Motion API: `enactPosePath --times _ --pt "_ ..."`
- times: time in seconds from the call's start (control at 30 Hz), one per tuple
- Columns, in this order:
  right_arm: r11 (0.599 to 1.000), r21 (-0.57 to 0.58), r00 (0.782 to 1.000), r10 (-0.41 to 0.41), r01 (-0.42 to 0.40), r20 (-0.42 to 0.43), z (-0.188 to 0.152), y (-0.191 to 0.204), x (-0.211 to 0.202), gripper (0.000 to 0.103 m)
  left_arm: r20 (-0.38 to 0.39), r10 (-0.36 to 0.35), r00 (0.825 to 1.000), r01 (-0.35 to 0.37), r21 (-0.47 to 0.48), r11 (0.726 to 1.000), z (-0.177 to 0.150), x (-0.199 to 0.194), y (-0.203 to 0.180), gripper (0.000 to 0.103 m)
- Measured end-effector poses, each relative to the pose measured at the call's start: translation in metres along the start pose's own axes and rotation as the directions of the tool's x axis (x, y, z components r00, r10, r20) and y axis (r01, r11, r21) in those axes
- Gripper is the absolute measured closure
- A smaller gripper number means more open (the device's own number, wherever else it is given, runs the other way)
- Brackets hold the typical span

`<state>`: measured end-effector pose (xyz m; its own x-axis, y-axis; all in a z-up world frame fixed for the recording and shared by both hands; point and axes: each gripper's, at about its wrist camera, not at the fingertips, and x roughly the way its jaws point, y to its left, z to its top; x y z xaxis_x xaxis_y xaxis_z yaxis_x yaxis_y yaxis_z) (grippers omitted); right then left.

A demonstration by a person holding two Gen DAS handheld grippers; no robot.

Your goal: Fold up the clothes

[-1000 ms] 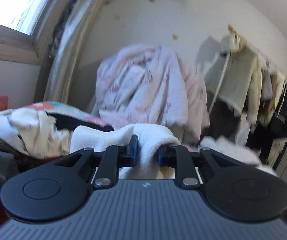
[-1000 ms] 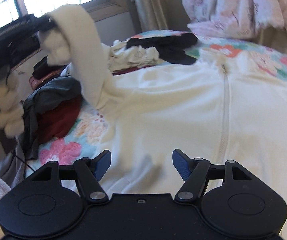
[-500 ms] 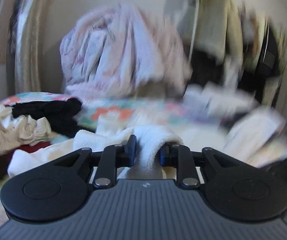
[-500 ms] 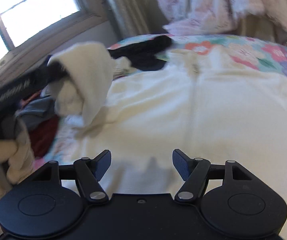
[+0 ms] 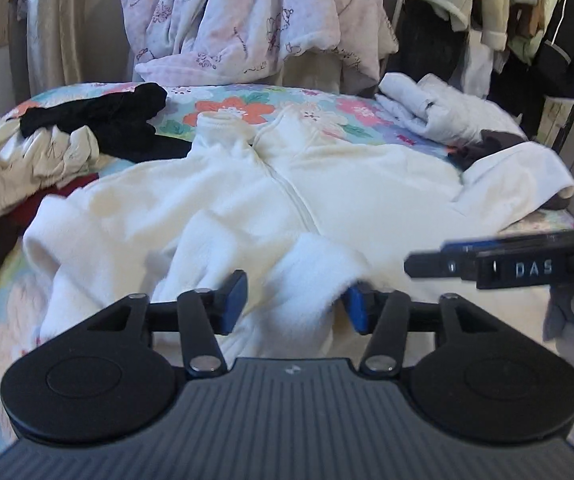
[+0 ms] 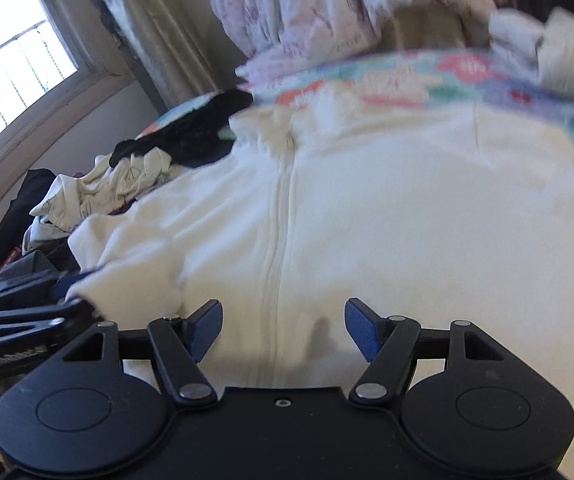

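Folding step: a cream zip-front fleece jacket (image 5: 327, 184) lies front-up on a bed with a floral bedspread (image 5: 247, 100).
Left gripper (image 5: 293, 306): jaws parted, the jacket's cuff (image 5: 311, 280) lying loose between them, touching the right pad; released, not clamped.
Right gripper (image 6: 279, 326): jaws wide apart, holding nothing, hovering over the jacket's lower front beside the zip (image 6: 283, 216).
Sleeve: the left sleeve (image 5: 223, 240) is laid across the body toward the zip, bunched rather than flat.
Far sleeve: the right sleeve (image 5: 527, 172) lies out to the side, not folded in.
Beyond: a black garment (image 5: 99, 116) and a crumpled white garment (image 5: 39, 156) near the collar; a pink blanket (image 5: 239, 12) and hanging clothes (image 5: 527, 20) behind.
Risk: pulling the left gripper back could drag the cuff off the fold, since fleece clings to the pad.
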<state>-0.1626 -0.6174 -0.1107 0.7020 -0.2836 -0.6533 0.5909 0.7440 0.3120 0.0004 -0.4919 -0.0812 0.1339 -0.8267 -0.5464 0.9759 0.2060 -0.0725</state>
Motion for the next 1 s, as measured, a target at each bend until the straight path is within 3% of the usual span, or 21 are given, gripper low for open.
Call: enactPosePath --times 0.17,0.33,0.37,0.47,0.57,0.67,0.7,0.73,0.77,0.8,0.9,1.0 --pt "0.985 -0.172 0.999 0.016 -0.008 0.046 0.005 0.024 -0.016 0.03 0.016 0.01 1.0 -0.009 -0.055 0.998 0.003 -0.018 0.018 0.045" --pt "0.936 -0.346 0.998 0.061 -0.057 0.001 -0.007 0.049 -0.012 0.03 0.031 0.021 0.999 -0.017 -0.111 0.994 0.007 -0.037 0.036 0.045" --pt "0.926 -0.371 0.998 0.069 -0.069 -0.013 -0.008 0.055 -0.011 0.03 0.034 0.07 0.997 -0.066 -0.115 0.991 0.006 -0.041 0.045 0.045" --pt "0.884 -0.455 0.993 0.11 -0.112 -0.032 -0.011 0.073 -0.006 0.03 0.024 0.224 0.974 -0.213 -0.229 0.95 0.001 -0.05 0.083 0.044" --pt "0.793 -0.594 0.99 0.129 -0.135 -0.053 -0.02 0.102 0.012 0.029 -0.033 0.276 0.961 -0.271 -0.328 0.905 -0.01 -0.044 0.115 0.044" --pt "0.729 -0.683 0.999 0.016 -0.045 -0.049 -0.033 0.124 0.049 0.031 -0.079 0.304 0.949 -0.312 -0.359 0.88 -0.02 -0.035 0.135 0.044" --pt "0.711 -0.704 0.999 -0.025 0.0 -0.025 -0.034 0.125 0.059 0.038 -0.087 0.315 0.945 -0.325 -0.359 0.875 -0.022 -0.034 0.139 0.044" --pt "0.715 -0.699 0.999 -0.033 0.015 -0.013 -0.03 0.119 0.062 0.042 -0.074 0.322 0.944 -0.327 -0.346 0.879 -0.021 -0.033 0.137 0.044" --pt "0.726 -0.687 0.999 -0.033 0.02 -0.006 -0.024 0.112 0.065 0.065 -0.059 0.329 0.943 -0.329 -0.332 0.884 -0.019 -0.033 0.135 0.044" --pt "0.754 -0.657 1.0 -0.012 0.007 -0.003 -0.016 0.103 0.063 0.073 -0.045 0.335 0.941 -0.331 -0.318 0.888 -0.017 -0.033 0.132 0.044" --pt "0.794 -0.607 0.998 -0.011 0.041 0.054 0.008 0.073 0.048 0.084 0.001 0.353 0.936 -0.339 -0.276 0.899 -0.012 -0.034 0.125 0.042" --pt "0.885 -0.464 0.997 -0.012 0.046 0.076 0.034 0.028 0.032 0.09 0.047 0.368 0.929 -0.348 -0.234 0.908 -0.007 -0.034 0.118 0.042"
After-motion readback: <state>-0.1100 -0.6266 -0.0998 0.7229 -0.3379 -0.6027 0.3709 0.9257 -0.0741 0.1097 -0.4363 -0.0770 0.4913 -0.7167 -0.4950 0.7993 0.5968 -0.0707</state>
